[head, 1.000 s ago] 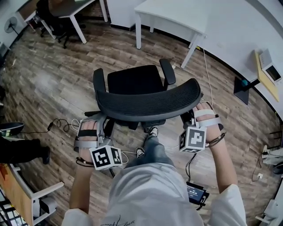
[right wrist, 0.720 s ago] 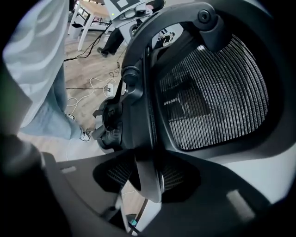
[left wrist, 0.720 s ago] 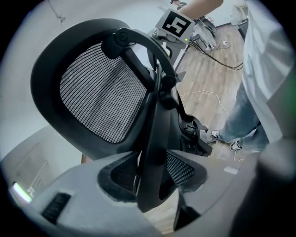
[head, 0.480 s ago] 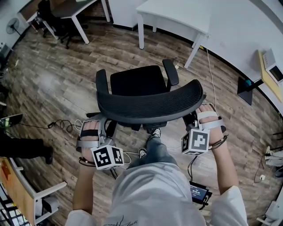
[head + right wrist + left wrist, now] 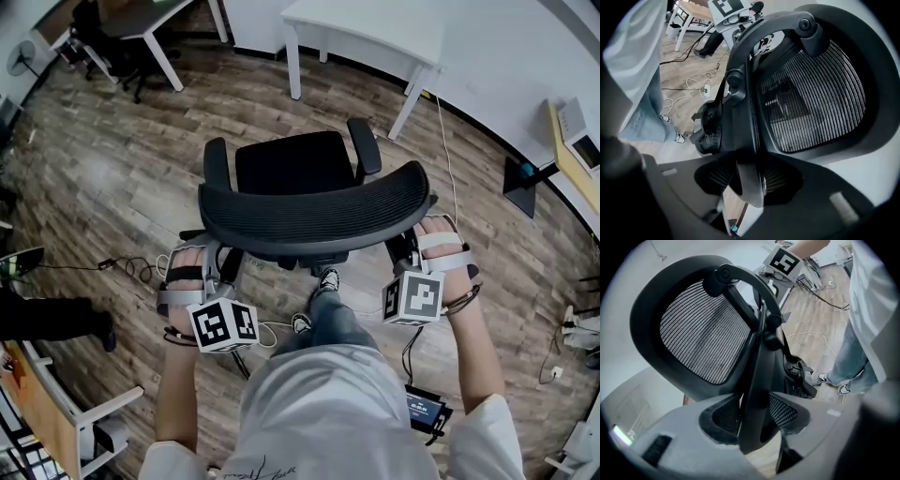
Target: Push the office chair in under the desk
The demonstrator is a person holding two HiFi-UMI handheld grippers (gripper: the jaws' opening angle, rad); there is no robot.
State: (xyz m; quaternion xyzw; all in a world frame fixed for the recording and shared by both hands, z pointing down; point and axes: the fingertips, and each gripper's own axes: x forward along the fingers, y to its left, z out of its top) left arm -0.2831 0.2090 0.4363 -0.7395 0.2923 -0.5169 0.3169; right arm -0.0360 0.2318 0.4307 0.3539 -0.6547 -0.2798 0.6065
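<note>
The black mesh office chair (image 5: pixel 314 211) stands on the wood floor, its seat (image 5: pixel 295 161) facing the white desk (image 5: pixel 375 33) at the top. My left gripper (image 5: pixel 217 258) is shut on the left edge of the backrest (image 5: pixel 701 338). My right gripper (image 5: pixel 405 246) is shut on its right edge. In the left gripper view the backrest's rim runs down between the jaws of the left gripper (image 5: pixel 752 416), against the pads. The right gripper view shows the same: the rim of the backrest (image 5: pixel 811 93) is clamped in the right gripper (image 5: pixel 750 176).
The person's shoes (image 5: pixel 323 279) are right behind the chair base. Cables (image 5: pixel 131 267) trail on the floor at left and a black box (image 5: pixel 427 408) lies at lower right. A second desk with a dark chair (image 5: pixel 103 37) stands at top left, and a shelf (image 5: pixel 572 150) at right.
The chair has rolled a little way toward the white desk, with both grippers still clamped on the backrest and moving along with it.
</note>
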